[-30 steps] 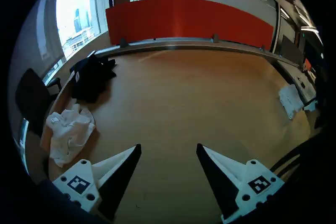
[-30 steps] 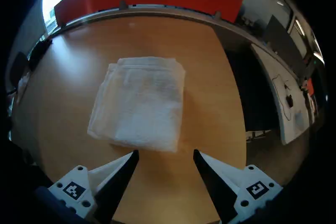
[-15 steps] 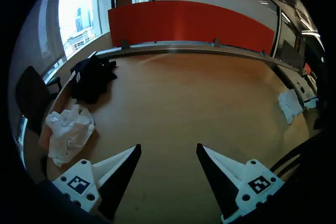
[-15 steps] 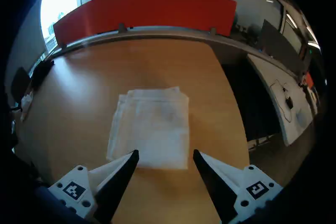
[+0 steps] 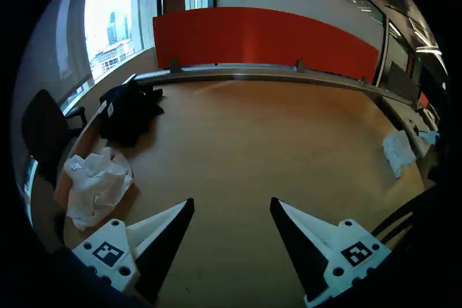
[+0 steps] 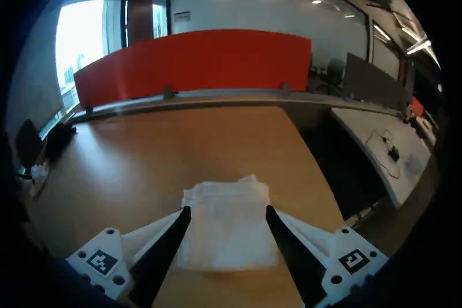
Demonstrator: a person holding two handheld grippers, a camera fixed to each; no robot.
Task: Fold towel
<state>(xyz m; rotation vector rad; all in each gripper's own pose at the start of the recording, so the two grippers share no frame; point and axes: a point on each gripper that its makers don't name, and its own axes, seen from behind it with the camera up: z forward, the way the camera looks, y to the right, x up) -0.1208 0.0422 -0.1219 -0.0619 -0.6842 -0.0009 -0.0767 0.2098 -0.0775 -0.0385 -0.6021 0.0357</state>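
The towel (image 6: 228,233) lies flat on the wooden surface (image 6: 144,158), folded into a neat white stack. It sits right in front of the right gripper (image 6: 227,210), and in the right gripper view it shows in the gap between the two fingers. Those fingers are spread wide and do not squeeze it. I cannot tell if they touch it or hang just over it. The towel's long side seems to run the same way the fingers point, with its near edge closest to the hand. The left gripper (image 5: 231,200) is spread wide too and holds nothing. It is over bare wood, and from there the towel (image 5: 398,152) is far off to the right, near the edge of the surface (image 5: 260,134). So the right hand is much nearer for the next move. Nothing lies close to the towel to get in the way. A crumpled white cloth (image 5: 95,184) and a black heap (image 5: 127,111) sit well apart at the far left end, beside a chair (image 5: 43,129). A red screen (image 6: 190,65) stands along the back.
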